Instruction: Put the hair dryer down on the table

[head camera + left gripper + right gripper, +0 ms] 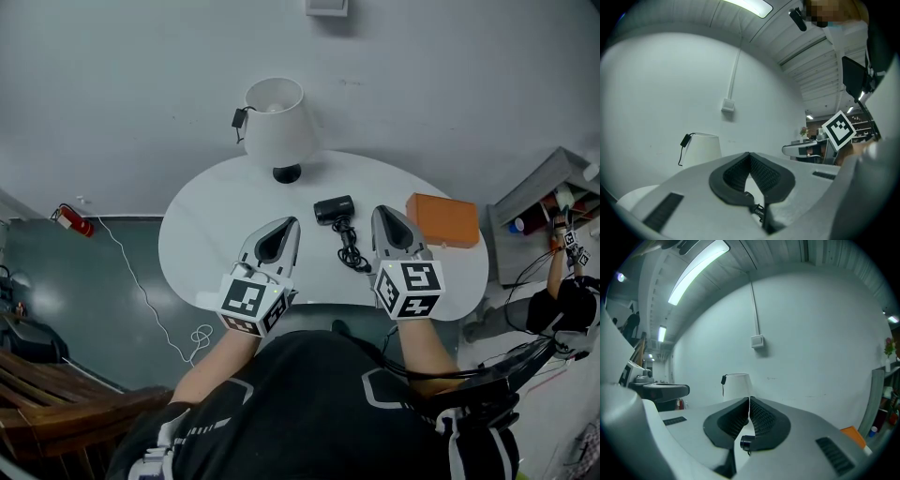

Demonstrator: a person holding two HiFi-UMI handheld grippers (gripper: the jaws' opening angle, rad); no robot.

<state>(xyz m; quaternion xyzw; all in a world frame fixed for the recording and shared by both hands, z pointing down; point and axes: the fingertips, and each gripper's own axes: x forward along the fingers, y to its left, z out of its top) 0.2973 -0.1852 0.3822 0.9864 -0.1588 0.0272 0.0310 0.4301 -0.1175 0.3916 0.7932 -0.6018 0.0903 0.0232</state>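
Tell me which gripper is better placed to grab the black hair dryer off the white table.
Right gripper, narrowly: the black hair dryer trails its cord beside those jaws. Left gripper sits farther from that cord; both shut, empty.

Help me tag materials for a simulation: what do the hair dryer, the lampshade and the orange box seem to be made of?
Hair dryer: probably hard plastic, black and matte, no visible shine.
Lampshade: white and matte with an even surface; fabric or frosted plastic, too far to tell.
Orange box: flat, dull faces with crisp edges, likely cardboard or plastic.
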